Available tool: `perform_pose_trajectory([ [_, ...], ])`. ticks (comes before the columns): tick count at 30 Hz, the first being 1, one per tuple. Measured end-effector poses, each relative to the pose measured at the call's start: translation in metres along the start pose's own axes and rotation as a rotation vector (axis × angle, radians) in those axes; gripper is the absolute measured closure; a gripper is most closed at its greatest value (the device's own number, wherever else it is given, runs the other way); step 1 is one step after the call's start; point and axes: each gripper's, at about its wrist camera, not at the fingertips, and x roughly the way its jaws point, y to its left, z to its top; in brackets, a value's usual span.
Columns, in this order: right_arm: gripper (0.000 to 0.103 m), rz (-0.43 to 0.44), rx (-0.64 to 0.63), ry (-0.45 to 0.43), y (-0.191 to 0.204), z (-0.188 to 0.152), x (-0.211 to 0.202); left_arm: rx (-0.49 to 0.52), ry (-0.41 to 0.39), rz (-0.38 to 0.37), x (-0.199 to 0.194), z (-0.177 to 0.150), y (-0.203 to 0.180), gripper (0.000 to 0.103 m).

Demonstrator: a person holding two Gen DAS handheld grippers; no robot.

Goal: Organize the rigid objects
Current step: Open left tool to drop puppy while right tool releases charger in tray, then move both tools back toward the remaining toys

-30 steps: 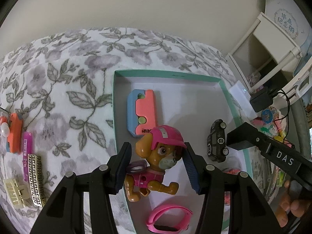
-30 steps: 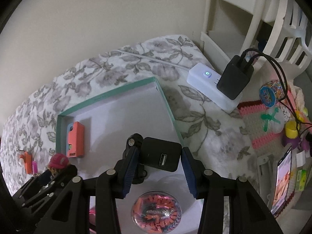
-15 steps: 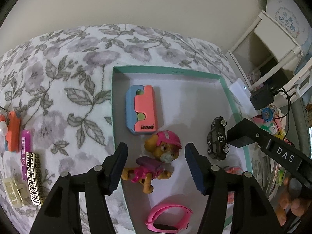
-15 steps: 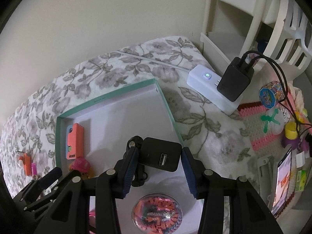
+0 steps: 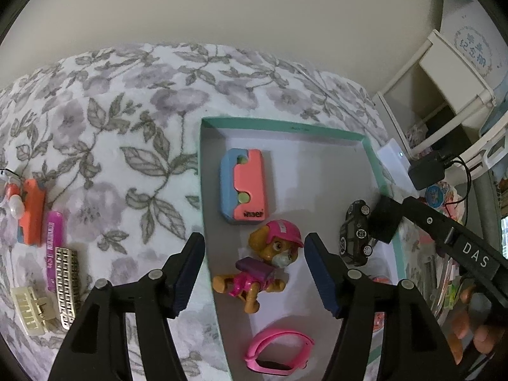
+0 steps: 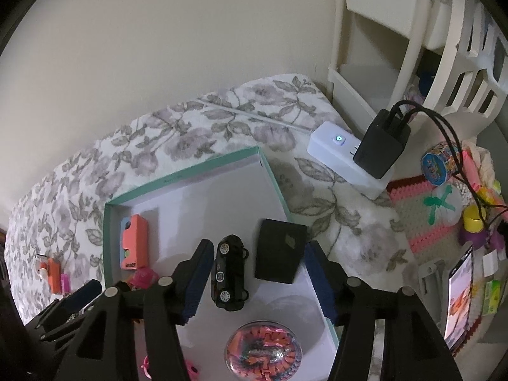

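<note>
Home, likely bedroom or child's room. Floral fleece blanket (image 5: 127, 133) spread as work surface against plain cream wall (image 6: 158, 47). White plastic shelf unit (image 6: 397, 31) at blanket's far right corner. White power strip (image 6: 343, 162) with black charger (image 6: 381, 149) at blanket's right edge. Toys, hair clips (image 5: 47, 289), crocheted mat (image 6: 422, 222), phone (image 6: 457, 295) scattered about.

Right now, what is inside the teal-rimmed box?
In the teal-rimmed box: a blue-and-coral case, a pup figure on its side, a black toy car, a black charger block, a pink band and a clear ball. Gripper fingers hide the near edge.
</note>
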Motion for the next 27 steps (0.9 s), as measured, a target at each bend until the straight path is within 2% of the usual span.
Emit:
perform_pose_trajectory([
  [3,0.040,0.000,0.002,-0.008,-0.001,0.001,-0.003,-0.011,-0.014,0.016,-0.005,0.003,0.004,0.035],
  [7,0.033,0.004,0.004,-0.021,0.000,0.002,-0.007,-0.033,-0.040,0.042,-0.014,0.008,0.012,0.035],
  [13,0.030,0.019,-0.003,-0.043,0.002,0.003,-0.011,-0.078,-0.089,0.097,-0.026,0.013,0.029,0.032],
  [14,0.029,0.025,-0.003,-0.047,0.002,0.004,-0.011,-0.087,-0.094,0.106,-0.027,0.013,0.031,0.029],
  [15,0.025,0.027,-0.003,-0.048,0.002,0.004,-0.011,-0.099,-0.100,0.118,-0.027,0.014,0.035,0.018],
  [17,0.017,0.023,-0.009,-0.052,0.003,0.004,-0.011,-0.118,-0.117,0.138,-0.030,0.015,0.041,0.008],
  [22,0.015,0.019,-0.025,-0.062,0.006,0.004,-0.011,-0.150,-0.147,0.167,-0.035,0.015,0.051,0.008],
  [25,0.005,0.018,-0.036,-0.059,0.008,0.004,-0.009,-0.148,-0.162,0.188,-0.037,0.015,0.052,0.008],
  [27,0.004,0.020,-0.044,-0.062,0.009,0.004,-0.008,-0.148,-0.169,0.198,-0.037,0.015,0.052,0.007],
])
